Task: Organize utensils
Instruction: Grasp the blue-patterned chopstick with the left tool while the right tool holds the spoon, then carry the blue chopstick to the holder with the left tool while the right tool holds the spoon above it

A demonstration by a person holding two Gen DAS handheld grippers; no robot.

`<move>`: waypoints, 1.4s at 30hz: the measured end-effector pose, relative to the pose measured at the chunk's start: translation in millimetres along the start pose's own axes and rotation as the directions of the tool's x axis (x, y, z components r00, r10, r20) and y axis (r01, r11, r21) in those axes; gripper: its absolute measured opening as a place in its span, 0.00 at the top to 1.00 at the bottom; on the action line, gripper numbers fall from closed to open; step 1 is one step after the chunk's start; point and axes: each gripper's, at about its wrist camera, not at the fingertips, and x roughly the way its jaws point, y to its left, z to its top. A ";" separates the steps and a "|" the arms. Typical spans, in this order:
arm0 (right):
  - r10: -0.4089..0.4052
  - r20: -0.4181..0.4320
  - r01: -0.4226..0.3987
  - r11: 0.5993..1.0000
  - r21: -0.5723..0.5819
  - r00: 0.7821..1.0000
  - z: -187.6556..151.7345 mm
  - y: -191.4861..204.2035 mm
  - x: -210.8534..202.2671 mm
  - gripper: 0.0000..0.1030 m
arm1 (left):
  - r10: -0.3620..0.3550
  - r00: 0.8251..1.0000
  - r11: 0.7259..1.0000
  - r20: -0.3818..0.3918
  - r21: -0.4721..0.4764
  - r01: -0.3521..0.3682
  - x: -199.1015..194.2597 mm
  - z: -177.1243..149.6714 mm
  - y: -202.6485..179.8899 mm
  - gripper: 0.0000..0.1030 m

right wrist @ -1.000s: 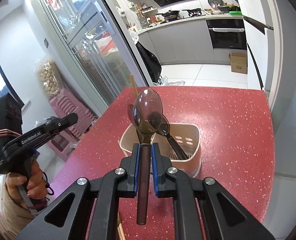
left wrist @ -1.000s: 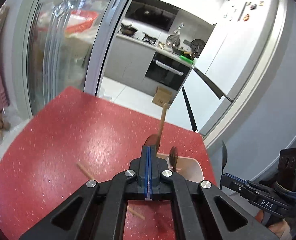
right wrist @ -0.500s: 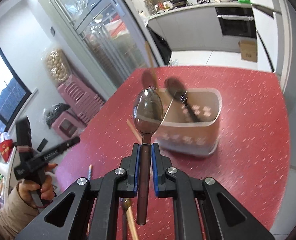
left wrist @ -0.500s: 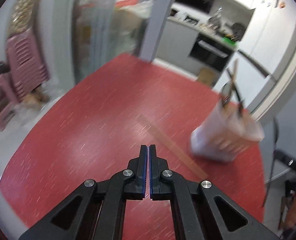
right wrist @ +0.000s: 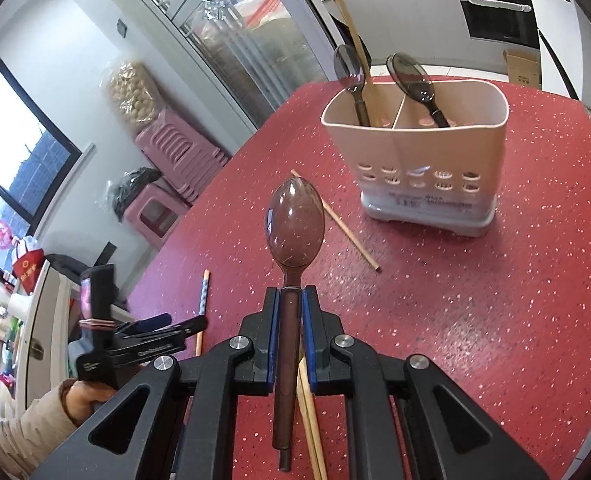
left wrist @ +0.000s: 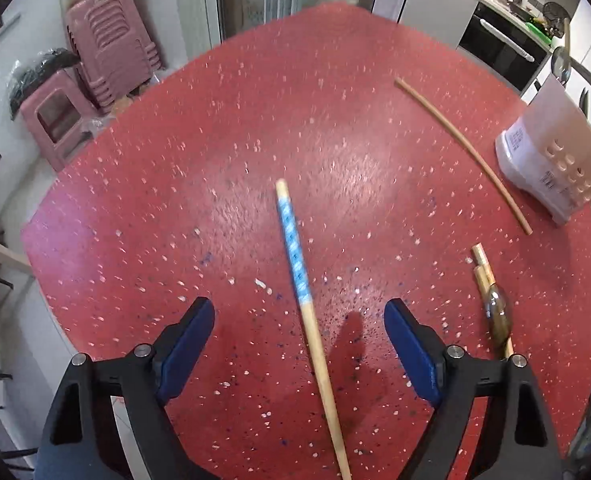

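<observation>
My left gripper [left wrist: 299,320] points down at the red table [left wrist: 295,100], its jaws opening wide. A chopstick with a blue-patterned end [left wrist: 295,252] lies between them, untouched. My right gripper [right wrist: 291,292] is shut on the handle of a brown translucent spoon [right wrist: 294,222], bowl forward, held above the table. The beige utensil holder [right wrist: 427,168] stands beyond it. Inside are two dark spoons [right wrist: 351,68] and one upright chopstick [right wrist: 355,40]. A plain chopstick [right wrist: 335,220] lies between the spoon and the holder. Two more chopsticks [right wrist: 311,412] lie under my right gripper.
Pink plastic stools [left wrist: 107,48] are stacked off the table's left side by a glass sliding door. In the right wrist view a person's hand and sleeve [right wrist: 35,420] hold the left gripper [right wrist: 175,326] at the table's near left. The holder [left wrist: 551,160] stands near the table's right edge.
My left gripper swung down from looking at the kitchen to facing the table, and its jaws went from shut to wide. My right gripper drew back from the holder, still holding the spoon.
</observation>
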 end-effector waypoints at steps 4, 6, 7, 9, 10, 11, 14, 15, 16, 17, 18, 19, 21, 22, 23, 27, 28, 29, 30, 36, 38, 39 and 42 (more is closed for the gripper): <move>0.001 0.002 -0.001 1.000 0.002 1.000 -3.2 1.6 -2.6 0.88 | -0.010 1.000 1.000 -0.021 -0.012 0.009 19.8 -0.1 5.5 0.06; 0.000 0.006 0.000 1.000 0.003 1.000 -5.3 2.1 -3.9 0.88 | 0.008 1.000 1.000 -0.028 0.019 -0.008 29.9 1.7 2.5 0.06; 0.000 0.007 0.000 1.000 0.004 1.000 -5.2 1.8 -4.0 0.88 | 0.016 0.999 0.999 -0.033 0.032 -0.015 33.2 4.1 -1.6 0.07; 0.003 0.009 -0.003 1.000 0.009 1.000 -5.1 -0.1 -4.7 0.88 | 0.054 0.998 0.995 -0.040 0.080 -0.050 38.5 7.8 -9.2 0.15; 0.004 0.009 -0.004 1.000 0.011 1.000 -4.3 0.6 -3.4 0.88 | 0.043 0.998 0.994 -0.036 0.107 -0.039 35.2 9.0 -12.3 0.22; 0.005 0.009 -0.005 1.000 0.012 1.000 -4.0 0.2 -2.8 0.88 | 0.032 0.999 0.992 -0.040 0.126 -0.027 37.4 9.4 -15.7 0.28; 0.006 0.007 -0.006 1.000 0.013 1.000 -5.4 -0.4 -0.8 0.88 | 0.006 0.999 0.983 -0.054 0.182 0.004 41.4 11.8 -25.2 0.65; 0.004 0.006 -0.004 1.000 0.015 1.000 -6.0 -0.7 -0.5 0.88 | -0.015 0.998 0.982 -0.056 0.187 0.025 42.8 13.3 -26.8 0.66; 0.003 0.007 -0.003 1.000 0.017 1.000 -6.6 -1.4 -0.6 0.88 | -0.057 0.997 0.979 -0.056 0.191 0.067 43.9 13.8 -29.2 0.66; 0.002 0.007 -0.002 1.000 0.018 1.000 -7.2 -2.1 -1.2 0.88 | -0.093 0.994 0.977 -0.056 0.185 0.102 43.7 12.6 -28.1 0.66; -0.001 0.008 0.000 1.000 0.018 1.000 -8.0 -2.8 -2.1 0.88 | -0.122 0.991 0.976 -0.049 0.177 0.129 44.2 11.9 -28.5 0.66; -0.004 0.008 0.003 1.000 0.019 1.000 -8.0 -3.2 -2.6 0.88 | -0.149 0.988 0.973 -0.037 0.173 0.153 44.2 11.4 -29.8 0.66; -0.010 0.012 0.009 1.000 0.023 1.000 -8.2 -5.5 -4.5 0.88 | -0.208 0.978 0.965 -0.012 0.162 0.207 41.3 11.1 -33.0 0.66; -0.013 0.014 0.013 1.000 0.025 1.000 -7.7 -6.0 -5.2 0.88 | -0.231 0.973 0.960 0.000 0.161 0.228 36.1 12.2 -34.3 0.66; -0.017 0.018 0.016 0.999 0.029 1.000 -7.2 -7.2 -6.5 0.88 | -0.253 0.967 0.955 0.017 0.164 0.247 31.9 13.1 -36.7 0.66; -0.027 0.036 0.026 0.999 0.035 0.999 -4.3 -8.7 -11.6 0.88 | -0.325 0.942 0.934 0.088 0.186 0.305 3.0 22.5 -37.8 0.66; -0.030 0.041 0.029 0.999 0.038 0.999 -2.6 -10.2 -13.6 0.88 | -0.345 0.933 0.927 0.106 0.194 0.320 -8.1 25.5 -38.6 0.66; -0.032 0.044 0.030 0.999 0.040 0.999 -0.9 -12.4 -15.4 0.88 | -0.364 0.923 0.920 0.122 0.200 0.337 -14.9 28.6 -40.7 0.66; -0.035 0.051 0.033 0.999 0.041 0.998 1.0 -13.4 -17.8 0.88 | -0.378 0.916 0.915 0.133 0.204 0.347 -29.9 25.0 -50.8 0.66; -0.057 0.089 0.054 0.998 0.038 0.994 15.4 -16.4 -32.3 0.88 | -0.481 0.855 0.869 0.195 0.233 0.436 -71.6 53.4 -72.5 0.66; -0.064 0.104 0.061 0.997 0.036 0.993 22.5 -17.4 -38.0 0.88 | -0.508 0.834 0.855 0.215 0.244 0.457 -83.8 64.0 -79.6 0.66; -0.072 0.114 0.068 0.997 0.035 0.991 27.3 -17.9 -41.1 0.88 | -0.518 0.825 0.849 0.226 0.251 0.465 -91.5 70.0 -85.0 0.66; -0.086 0.144 0.082 0.996 0.036 0.986 42.9 -21.1 -49.6 0.88 | -0.564 0.787 0.822 0.251 0.267 0.503 -109.0 90.2 -99.5 0.66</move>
